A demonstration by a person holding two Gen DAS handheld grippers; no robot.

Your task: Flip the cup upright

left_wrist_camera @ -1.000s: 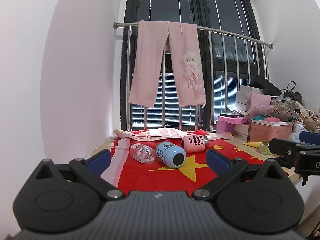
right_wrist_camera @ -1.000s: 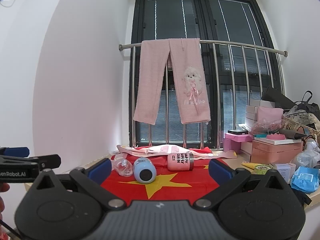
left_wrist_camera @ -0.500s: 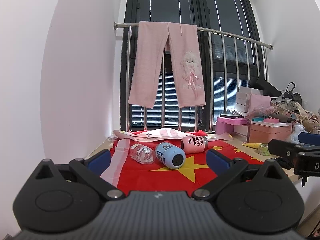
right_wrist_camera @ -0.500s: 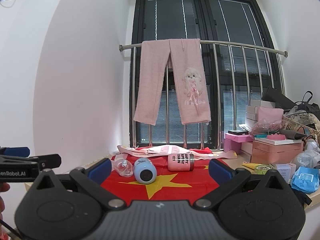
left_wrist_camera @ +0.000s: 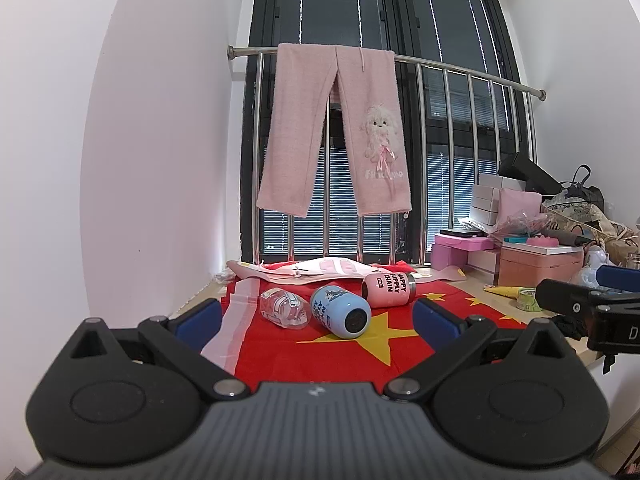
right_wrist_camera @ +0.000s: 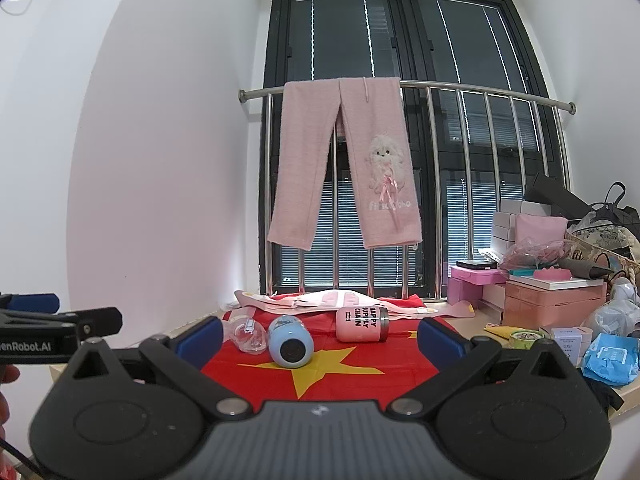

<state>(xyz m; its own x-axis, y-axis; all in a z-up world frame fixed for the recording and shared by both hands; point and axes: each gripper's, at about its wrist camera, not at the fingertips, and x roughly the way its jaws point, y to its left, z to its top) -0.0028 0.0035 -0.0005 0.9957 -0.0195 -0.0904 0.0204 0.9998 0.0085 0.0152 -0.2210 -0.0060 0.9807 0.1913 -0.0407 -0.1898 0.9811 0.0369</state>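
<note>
Three cups lie on their sides on a red flag cloth [left_wrist_camera: 320, 356]: a clear glass cup [left_wrist_camera: 285, 312], a light blue cup [left_wrist_camera: 341, 311] with its base toward me, and a pink cup [left_wrist_camera: 389, 288] with black lettering. They also show in the right wrist view: clear [right_wrist_camera: 248, 333], blue [right_wrist_camera: 290, 342], pink [right_wrist_camera: 362, 324]. My left gripper [left_wrist_camera: 316, 318] is open and empty, short of the cups. My right gripper [right_wrist_camera: 320, 338] is open and empty, also short of them. Each gripper shows at the edge of the other's view.
A steel railing with pink trousers [left_wrist_camera: 336, 128] stands behind the cloth before a dark window. Folded pink cloth [left_wrist_camera: 304, 270] lies at the back. Boxes, bags and packets [right_wrist_camera: 552, 300] crowd the right side. A white wall closes the left.
</note>
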